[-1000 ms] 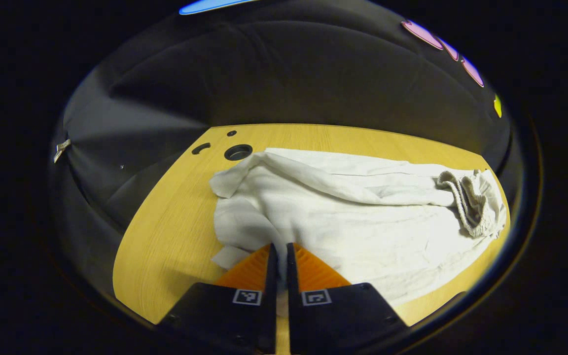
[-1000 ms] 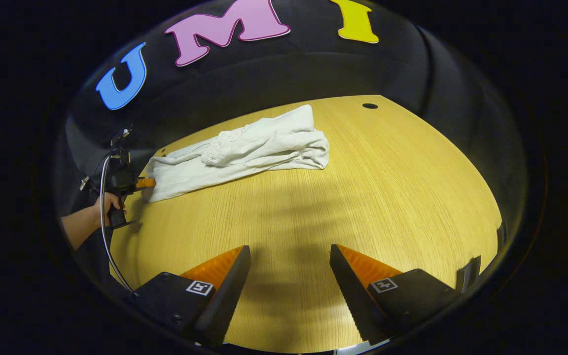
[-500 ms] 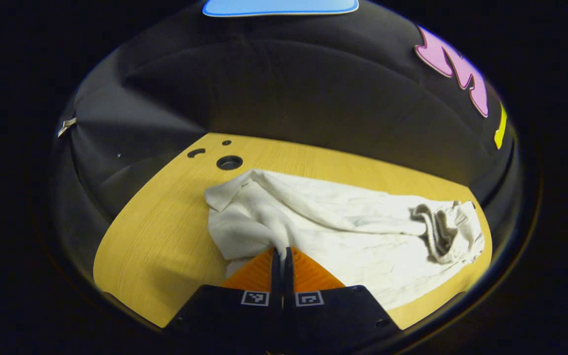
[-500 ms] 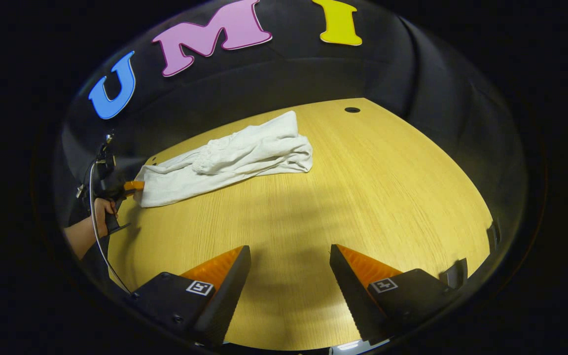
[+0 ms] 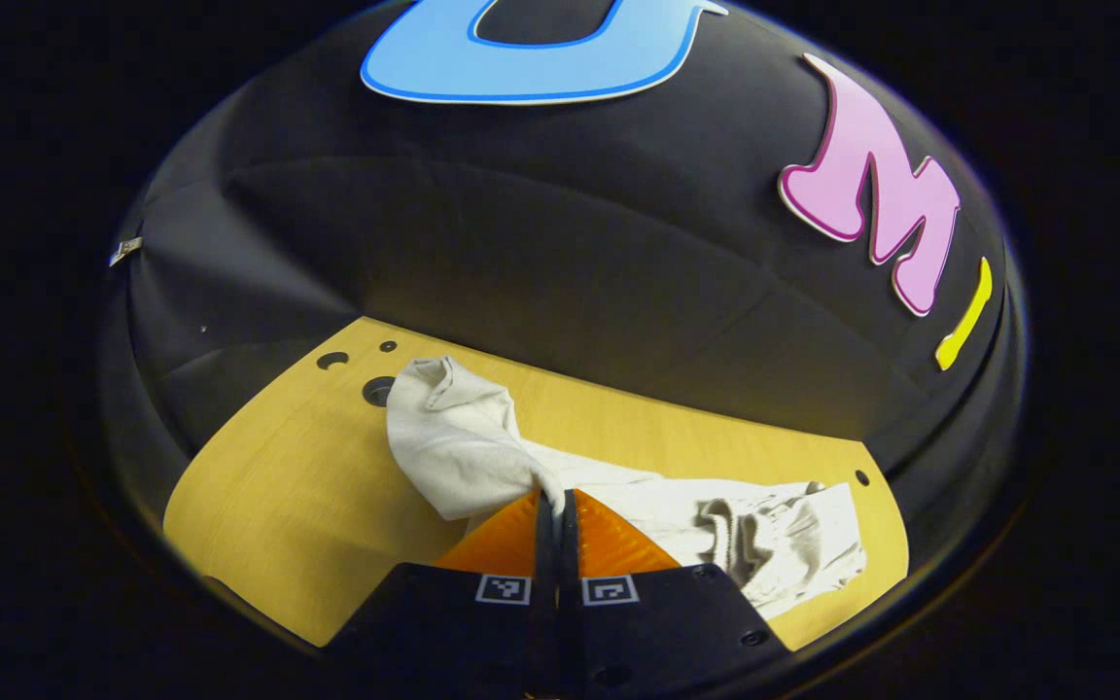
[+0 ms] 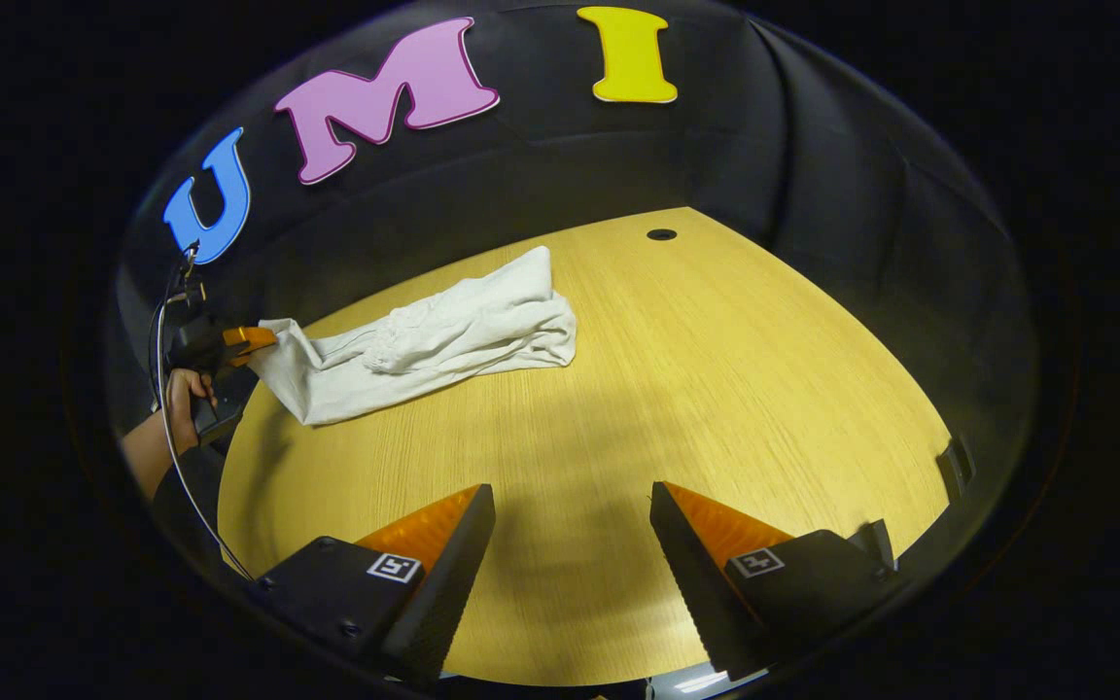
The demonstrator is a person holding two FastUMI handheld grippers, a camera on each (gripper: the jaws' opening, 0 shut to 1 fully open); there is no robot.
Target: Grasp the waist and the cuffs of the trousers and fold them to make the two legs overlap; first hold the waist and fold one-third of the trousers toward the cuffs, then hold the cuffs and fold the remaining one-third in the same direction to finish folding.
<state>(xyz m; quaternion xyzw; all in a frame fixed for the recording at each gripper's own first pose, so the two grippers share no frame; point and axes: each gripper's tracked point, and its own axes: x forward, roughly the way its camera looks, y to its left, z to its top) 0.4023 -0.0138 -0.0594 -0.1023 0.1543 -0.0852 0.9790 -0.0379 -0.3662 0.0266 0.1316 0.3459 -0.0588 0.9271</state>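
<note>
Lifted since a second ago, the left tool (image 5: 554,506) holds the trousers' (image 6: 424,335) cuff end pinched above the desk's (image 6: 696,389) far left corner; carry it low over the bunched waist; right tool (image 6: 572,530) gapes wide, idle

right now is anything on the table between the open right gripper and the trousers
Nothing visible: bare wooden table lies between the right gripper and the white trousers. The left gripper already pinches their far end.
</note>
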